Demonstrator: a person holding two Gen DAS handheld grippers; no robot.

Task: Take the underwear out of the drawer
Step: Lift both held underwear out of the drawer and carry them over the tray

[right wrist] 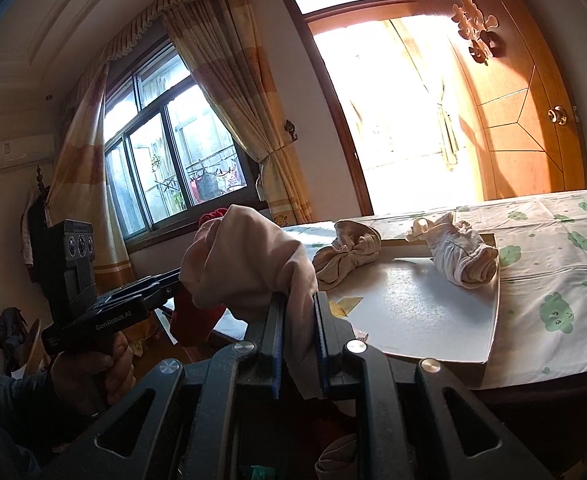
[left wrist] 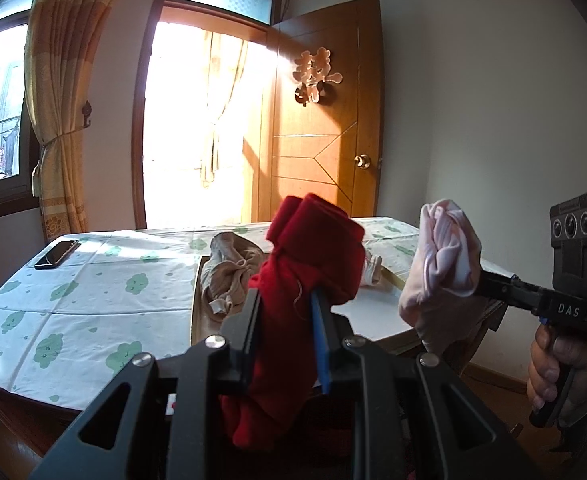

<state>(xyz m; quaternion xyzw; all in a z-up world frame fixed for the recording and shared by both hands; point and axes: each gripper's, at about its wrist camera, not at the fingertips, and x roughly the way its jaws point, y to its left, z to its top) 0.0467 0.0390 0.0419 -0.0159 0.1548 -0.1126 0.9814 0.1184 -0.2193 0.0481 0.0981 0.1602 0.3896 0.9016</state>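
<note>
- Above the desk (left wrist: 73,304), the left tool (left wrist: 289,320) clenches red underwear (left wrist: 309,264).
- Right of it, the right tool (right wrist: 299,320) grips pale pink underwear (right wrist: 249,264).
- On the desk's white board (right wrist: 421,312) lie two beige bundles (right wrist: 349,252).

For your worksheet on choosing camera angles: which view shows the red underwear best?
The left wrist view: the red underwear fills the centre, clamped in the left claw. The right wrist view shows only red scraps behind the pink underwear held by the right claw.

Both wrist views look low and close across the table (left wrist: 93,280) toward the door (right wrist: 525,120).
</note>
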